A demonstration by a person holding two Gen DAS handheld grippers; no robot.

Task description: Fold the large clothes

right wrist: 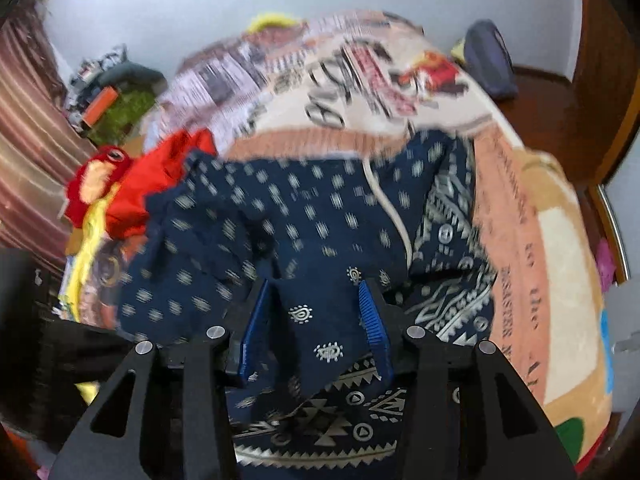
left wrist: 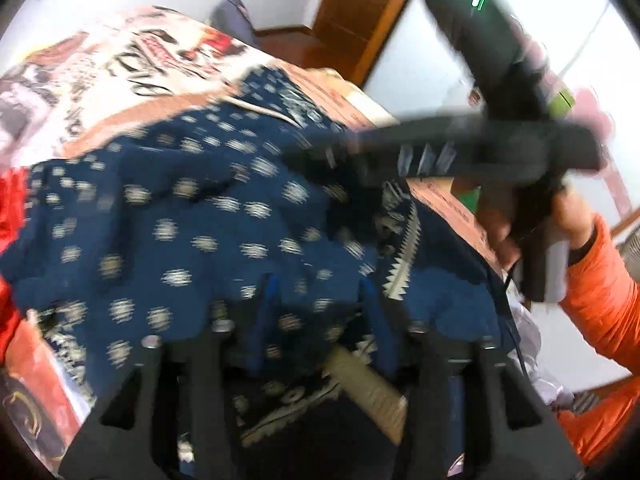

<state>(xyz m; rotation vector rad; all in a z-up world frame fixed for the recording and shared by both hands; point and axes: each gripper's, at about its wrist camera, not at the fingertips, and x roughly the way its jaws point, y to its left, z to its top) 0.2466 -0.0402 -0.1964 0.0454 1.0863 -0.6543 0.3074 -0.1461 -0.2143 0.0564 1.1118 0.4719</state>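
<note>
The navy garment [right wrist: 320,216] is soft woven cloth, matt, printed with pale motifs and edged by a geometric border. The bedspread [right wrist: 516,216] beneath it is a plush, fleecy fabric with printed lettering. The red garment [right wrist: 160,172] is smooth cloth. The right gripper [right wrist: 316,320] has matt black plastic arms, bright metal pivot pins and ribbed blue pads [right wrist: 370,316]. The left gripper [left wrist: 316,300] is built alike. The sleeve [left wrist: 600,300] is orange, smooth, quilted fabric. The door frame [left wrist: 360,12] is varnished wood.
</note>
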